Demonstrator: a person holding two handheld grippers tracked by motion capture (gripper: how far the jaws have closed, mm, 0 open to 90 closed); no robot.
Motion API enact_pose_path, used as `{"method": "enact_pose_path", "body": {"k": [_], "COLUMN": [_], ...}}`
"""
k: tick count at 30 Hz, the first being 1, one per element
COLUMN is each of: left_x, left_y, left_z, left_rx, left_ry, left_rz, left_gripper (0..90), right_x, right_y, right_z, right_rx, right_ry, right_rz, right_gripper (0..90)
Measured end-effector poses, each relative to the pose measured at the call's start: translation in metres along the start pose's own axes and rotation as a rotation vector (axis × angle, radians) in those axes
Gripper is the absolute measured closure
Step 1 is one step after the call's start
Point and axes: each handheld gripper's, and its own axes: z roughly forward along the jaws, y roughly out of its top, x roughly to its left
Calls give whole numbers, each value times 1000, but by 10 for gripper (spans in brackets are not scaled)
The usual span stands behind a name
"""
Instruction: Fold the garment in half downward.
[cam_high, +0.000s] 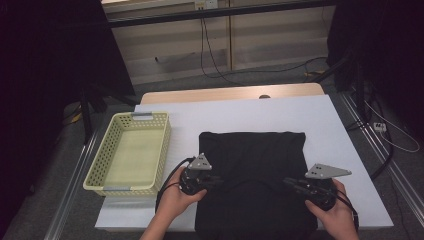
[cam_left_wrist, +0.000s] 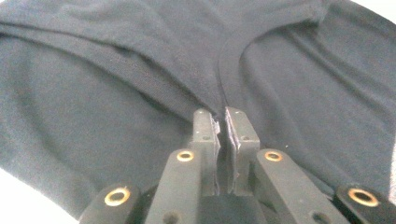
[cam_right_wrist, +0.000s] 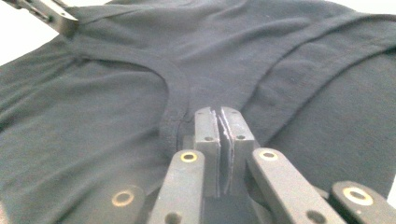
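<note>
A black garment (cam_high: 255, 150) lies folded on the white-covered table (cam_high: 310, 115), its curved neckline toward the near edge. My left gripper (cam_high: 222, 181) is held from the left, its jaws pressed together on the neckline hem (cam_left_wrist: 219, 100); the pinch shows in the left gripper view (cam_left_wrist: 220, 120). My right gripper (cam_high: 288, 182) comes from the right and is shut on the ribbed collar band (cam_right_wrist: 175, 93), seen up close in the right gripper view (cam_right_wrist: 221, 115). The left gripper's fingers (cam_right_wrist: 58, 16) appear at the top left of that view, also on the cloth.
A pale yellow perforated basket (cam_high: 100, 155) stands empty on the left part of the table. Beyond the far table edge are cables on the floor and dark stands at both sides. A wooden strip (cam_high: 225, 93) shows at the table's back.
</note>
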Motion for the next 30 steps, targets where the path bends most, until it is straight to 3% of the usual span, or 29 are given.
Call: {"method": "enact_pose_path", "body": {"k": [4, 7, 12, 15, 17, 21, 23, 24, 27, 30], "left_x": [1, 2, 3, 2, 1, 1, 0, 0, -1, -2], "left_y": [-2, -2, -4, -5, -5, -4, -3, -3, -2, 0], "left_z": [3, 4, 7, 9, 9, 7, 6, 6, 5, -1], "left_rx": [17, 21, 31, 41, 35, 38, 38, 37, 31, 18], "left_ry": [-2, -5, -8, -10, -15, -12, -15, -18, -18, -15], "left_rz": [1, -2, -8, -2, -5, -6, 1, -1, 2, 5], "left_gripper": [842, 842, 840, 840, 839, 838, 839, 839, 839, 839], "right_x": [0, 1, 3, 8, 8, 4, 3, 4, 7, 7], "right_y": [-5, -6, -8, -7, -7, -7, -7, -7, -3, 1], "right_z": [5, 9, 16, 17, 17, 15, 16, 17, 18, 13], "right_rx": [32, 27, 69, 76, 77, 79, 86, 89, 95, 62], "right_ry": [-12, -53, -18, -38, -45, -33, 1, 10, -1, 20], "right_rz": [0, -5, -5, -34, -30, -22, -20, -8, -36, -24], "right_gripper": [706, 554, 526, 559, 636, 786, 837, 841, 845, 847]}}
